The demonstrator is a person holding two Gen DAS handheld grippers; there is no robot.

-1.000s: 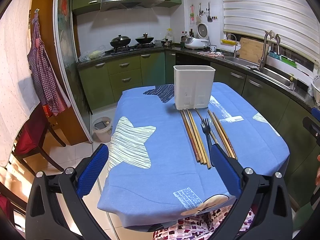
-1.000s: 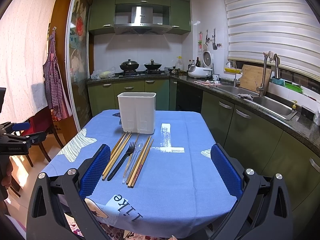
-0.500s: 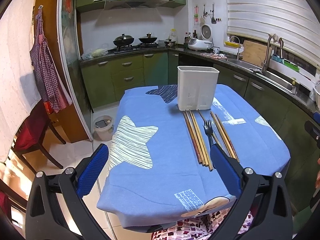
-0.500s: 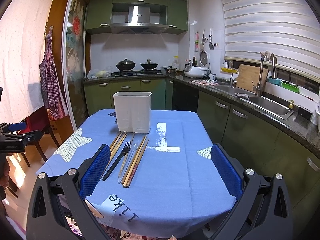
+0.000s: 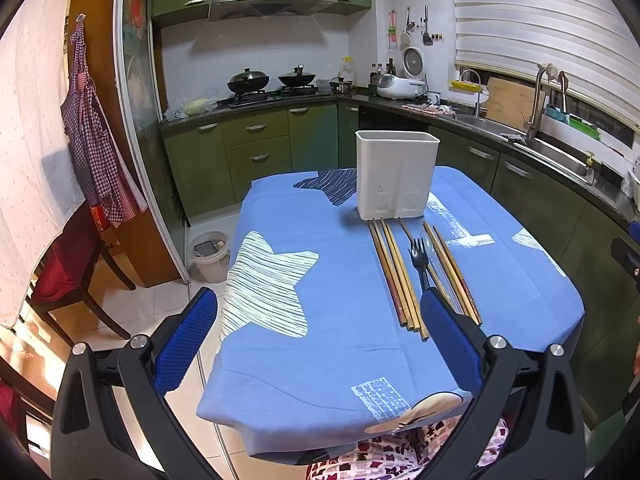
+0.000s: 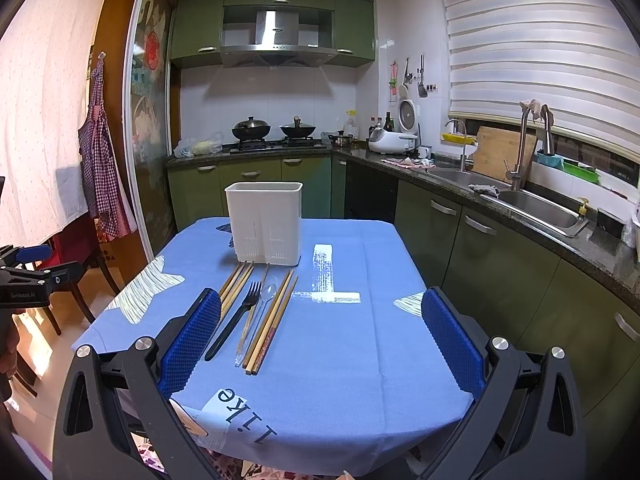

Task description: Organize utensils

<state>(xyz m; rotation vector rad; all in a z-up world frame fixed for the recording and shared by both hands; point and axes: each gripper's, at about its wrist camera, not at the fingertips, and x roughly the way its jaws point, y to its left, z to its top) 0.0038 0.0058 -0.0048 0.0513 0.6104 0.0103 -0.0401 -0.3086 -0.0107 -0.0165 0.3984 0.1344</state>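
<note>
both claws are hanging wide open and holding nothing, the left gripper (image 5: 318,320) and the right gripper (image 6: 320,320) hovering over the near edge of the blue tablecloth (image 6: 360,340). the chopsticks (image 6: 270,320), black fork (image 6: 236,320) and clear spoon (image 6: 264,300) are lying side by side in front of the white utensil holder (image 6: 264,220), which is standing upright.

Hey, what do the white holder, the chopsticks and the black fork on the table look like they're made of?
White holder: likely matte plastic, with moulded drain slots near its base.
Chopsticks: probably wood or bamboo, tan and brown with a dull sheen.
Black fork: seemingly plastic, uniformly black with no metallic glint.
Neither the left gripper nor the right gripper holds anything.
</note>
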